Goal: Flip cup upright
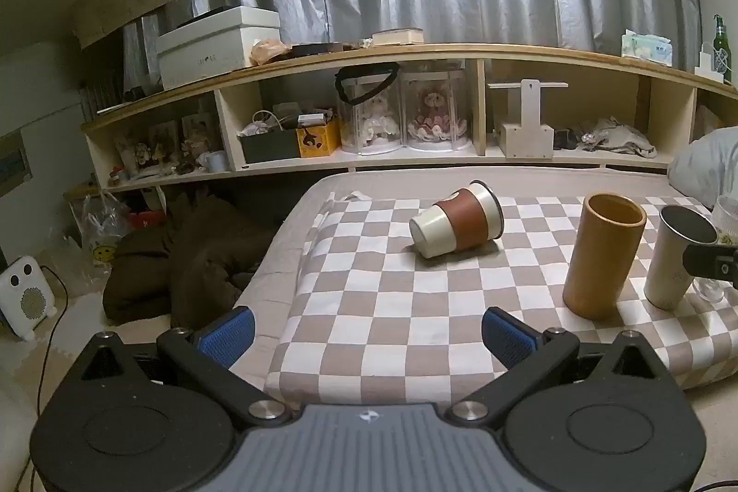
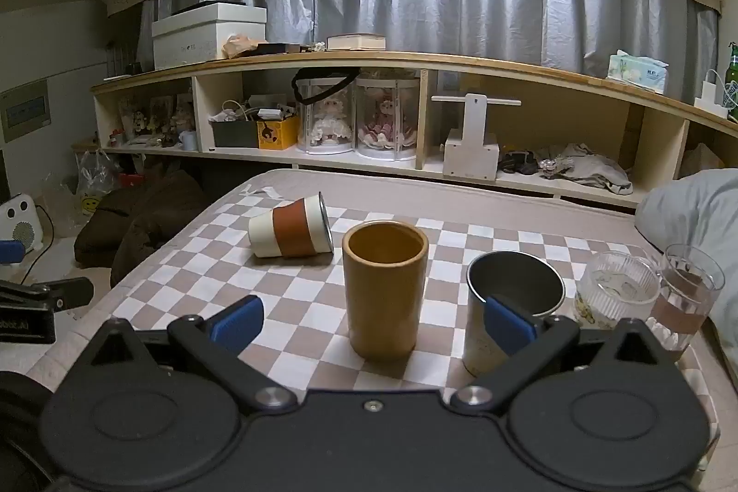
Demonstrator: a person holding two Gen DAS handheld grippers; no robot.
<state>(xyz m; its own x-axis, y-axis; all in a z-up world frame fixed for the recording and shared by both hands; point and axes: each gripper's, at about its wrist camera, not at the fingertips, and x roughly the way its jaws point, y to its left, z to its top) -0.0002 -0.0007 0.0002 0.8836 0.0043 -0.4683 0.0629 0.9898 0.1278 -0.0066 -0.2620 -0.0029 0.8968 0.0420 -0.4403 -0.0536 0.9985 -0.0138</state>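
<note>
— So, where is your cup (image 1: 456, 222) right now?

— It lies on its side on the checkered cloth (image 1: 378, 307) that covers the bed, well apart from both of your tools. Its mouth points to your right and a little away from you; its base points left and toward you. So the long axis runs roughly across your view, tilted slightly.

— Which tool should you use?

— Judging by these views, your left hand-held gripper (image 1: 369, 337). From it the cup sits almost straight ahead, slightly right of centre, with bare cloth between. From your right hand-held gripper (image 2: 376, 323) the cup (image 2: 291, 231) lies ahead and off to the left, and the tall bamboo cup (image 2: 385, 289) stands upright directly in front, with the steel tumbler (image 2: 512, 307) just behind the right finger. Reaching across would risk knocking them.

— Are your tools ready?

— Both have their blue pads spread wide and hold nothing.

— What does the move turn on?

— Because the cup lies crosswise to your left tool, you will likely need to close across its brown sleeve, then rotate so the mouth ends up on top. It may roll on the soft cloth.
</note>
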